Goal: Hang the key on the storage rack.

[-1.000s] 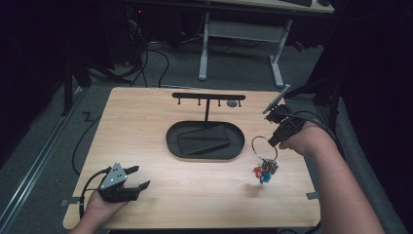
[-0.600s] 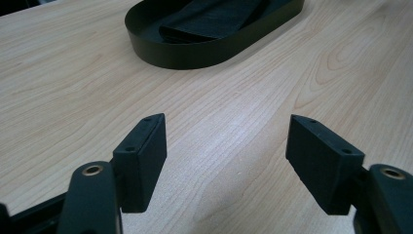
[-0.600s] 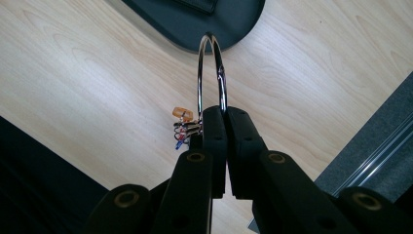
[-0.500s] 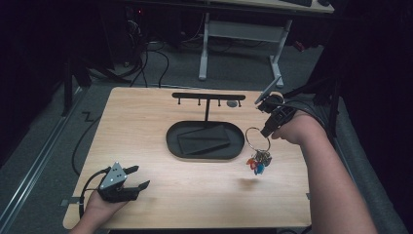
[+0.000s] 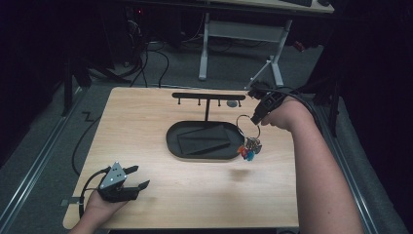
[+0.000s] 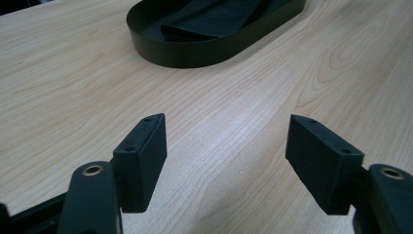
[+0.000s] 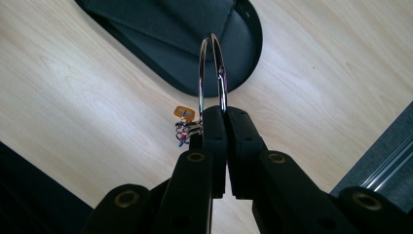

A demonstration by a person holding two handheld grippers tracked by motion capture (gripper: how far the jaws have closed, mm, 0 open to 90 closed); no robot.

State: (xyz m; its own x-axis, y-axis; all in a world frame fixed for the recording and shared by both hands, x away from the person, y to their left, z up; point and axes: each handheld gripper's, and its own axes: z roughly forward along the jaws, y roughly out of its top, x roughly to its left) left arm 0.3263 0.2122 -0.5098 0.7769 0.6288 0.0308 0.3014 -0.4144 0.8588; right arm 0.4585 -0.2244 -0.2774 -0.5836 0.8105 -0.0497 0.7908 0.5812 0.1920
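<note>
Chrome glints off the key ring (image 7: 213,68) that the right gripper (image 7: 225,113) is clamping between its jaws, which are pressed together on the ring's lower arc. In the high view the right gripper (image 5: 255,117) is holding the ring in the air just past the right end of the black oval tray (image 5: 171,142), with the keys and coloured tags (image 5: 248,149) dangling below it, clear of the wooden table (image 5: 141,117). The ring is hanging a little below and to the right of the black hook rack (image 5: 208,95), whose crossbar carries several small pegs; no peg is bearing anything yet.

As a judgement, the pick-up is looking finished and the hanging is what remains: the ring is needing to be lifted to peg height, slipped over a peg near the rack's right end, and let go.

The left gripper (image 5: 139,179) is resting on the table at the near left corner, well apart from the work, and in the left gripper view its jaws are standing wide apart with nothing between them, facing the tray (image 6: 204,53).
</note>
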